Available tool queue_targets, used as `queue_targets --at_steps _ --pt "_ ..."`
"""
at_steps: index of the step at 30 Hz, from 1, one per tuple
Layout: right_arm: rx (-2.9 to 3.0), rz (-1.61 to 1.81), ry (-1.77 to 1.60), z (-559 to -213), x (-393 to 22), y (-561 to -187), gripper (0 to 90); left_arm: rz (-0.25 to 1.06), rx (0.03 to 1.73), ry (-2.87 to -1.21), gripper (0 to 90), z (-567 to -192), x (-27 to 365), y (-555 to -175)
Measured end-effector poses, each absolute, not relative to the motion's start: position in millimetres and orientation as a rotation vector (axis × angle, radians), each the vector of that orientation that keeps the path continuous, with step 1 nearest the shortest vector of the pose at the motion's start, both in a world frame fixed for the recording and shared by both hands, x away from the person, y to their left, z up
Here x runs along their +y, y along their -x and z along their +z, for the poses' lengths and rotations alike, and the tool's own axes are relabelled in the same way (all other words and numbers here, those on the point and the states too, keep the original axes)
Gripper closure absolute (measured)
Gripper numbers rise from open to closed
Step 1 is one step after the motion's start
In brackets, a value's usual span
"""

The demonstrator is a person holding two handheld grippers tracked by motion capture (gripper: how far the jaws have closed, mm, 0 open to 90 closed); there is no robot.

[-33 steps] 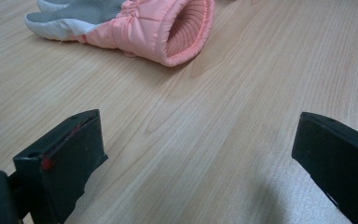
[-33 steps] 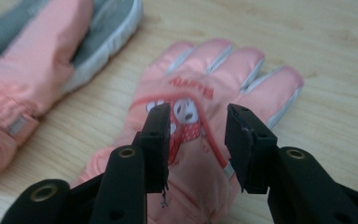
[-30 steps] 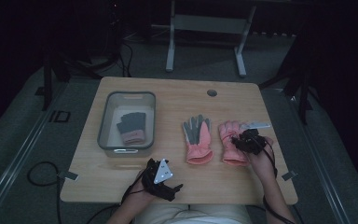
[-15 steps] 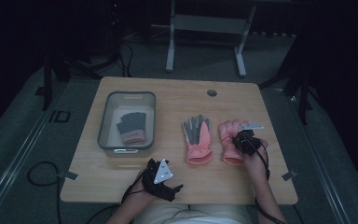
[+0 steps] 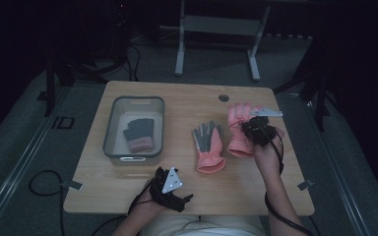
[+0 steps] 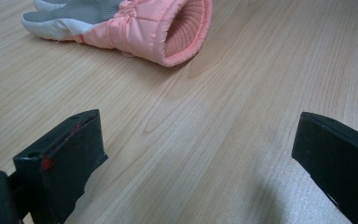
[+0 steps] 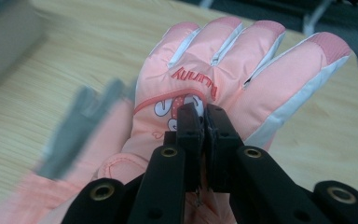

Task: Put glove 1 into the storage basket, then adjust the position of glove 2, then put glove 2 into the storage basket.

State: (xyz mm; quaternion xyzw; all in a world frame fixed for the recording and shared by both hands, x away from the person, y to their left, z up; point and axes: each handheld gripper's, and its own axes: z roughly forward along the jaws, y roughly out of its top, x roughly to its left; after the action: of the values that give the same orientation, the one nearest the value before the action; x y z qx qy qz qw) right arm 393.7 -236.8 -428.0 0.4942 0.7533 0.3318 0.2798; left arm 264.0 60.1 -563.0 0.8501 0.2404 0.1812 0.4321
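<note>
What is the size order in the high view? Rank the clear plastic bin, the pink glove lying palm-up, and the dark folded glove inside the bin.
Largest to smallest:
1. Clear plastic bin
2. Pink glove lying palm-up
3. Dark folded glove

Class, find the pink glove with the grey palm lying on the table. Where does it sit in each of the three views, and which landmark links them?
High view: the grey-palmed glove lies mid-table, between the grey bin and the printed pink glove.
Left gripper view: top, left of centre, with its cuff opening facing the camera.
Right gripper view: blurred at the left, beside the printed pink glove pinched by the right gripper.
Shared landmark: the wooden table top.
</note>
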Motion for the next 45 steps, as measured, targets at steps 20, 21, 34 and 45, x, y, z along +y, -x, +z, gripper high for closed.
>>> queue_targets --at_steps 20,21,34,45 --pt "2.127 1.011 -1.212 -411.4 -153.7 -378.7 85.9 0.454 0.603 -2.123 1.9 -562.9 59.6 -264.4" --pt "2.129 1.012 -1.21 -412.7 -151.9 -378.4 85.9 0.454 0.602 -2.12 1.9 -562.8 59.6 -264.4" --pt "2.2 1.002 -1.16 -424.9 -144.4 -374.3 85.8 0.451 0.595 -2.127 1.9 -562.5 59.5 -263.4" --pt "2.228 0.918 -1.19 -448.8 -148.7 -380.5 85.7 0.449 0.6 -2.124 1.9 -563.1 59.2 -263.5"
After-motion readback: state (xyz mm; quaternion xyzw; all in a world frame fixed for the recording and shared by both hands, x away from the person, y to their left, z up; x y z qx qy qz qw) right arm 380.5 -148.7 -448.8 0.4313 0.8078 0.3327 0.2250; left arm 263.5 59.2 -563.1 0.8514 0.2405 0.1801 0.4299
